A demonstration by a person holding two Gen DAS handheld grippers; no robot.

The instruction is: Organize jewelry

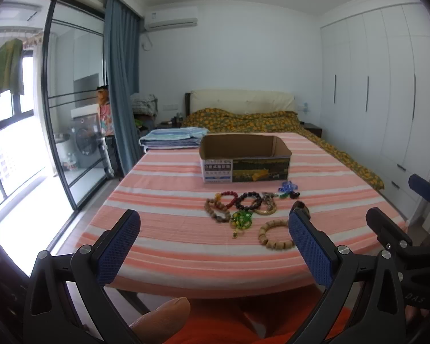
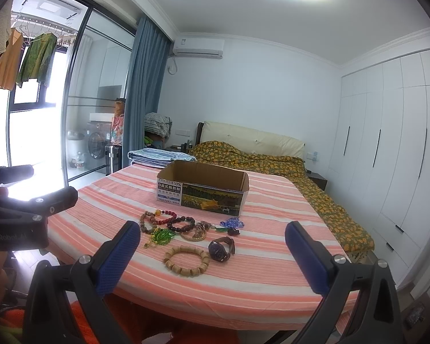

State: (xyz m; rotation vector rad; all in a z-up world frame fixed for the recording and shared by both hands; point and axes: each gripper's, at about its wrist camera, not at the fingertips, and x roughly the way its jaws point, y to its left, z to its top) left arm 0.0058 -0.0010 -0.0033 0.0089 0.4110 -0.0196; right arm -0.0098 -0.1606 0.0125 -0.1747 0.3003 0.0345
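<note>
Jewelry lot: bead bracelets (image 2: 169, 222), pale wooden bracelet (image 2: 187, 260) and watch (image 2: 221, 248) clustered, some overlapping, on the striped bed (image 2: 272, 272) before the empty cardboard box (image 2: 202, 187); left gripper (image 1: 215, 243) and right gripper (image 2: 212, 261) held with jaws apart, nothing gripped; snagging of overlapped strands is judged likely when one is lifted.

The bed sheet (image 2: 243, 281) has salmon-pink and white stripes, the duvet (image 2: 272, 163) behind it is dark green with orange-yellow blotches, and the curtain (image 2: 146, 91) is a dusty blue. The cardboard box (image 2: 202, 189) is plain brown inside with a blue-and-white label and a dark green and yellow picture on its front. The jewelry's a mix: a pale tan wooden bead bracelet (image 2: 187, 259), a dark maroon bead bracelet (image 2: 181, 223), a bright green bead string (image 2: 160, 236), a blue glassy piece (image 2: 231, 222) and a brown-strapped watch (image 2: 221, 248), while both grippers wear blue textured pads (image 2: 117, 261) on black frames.
</note>
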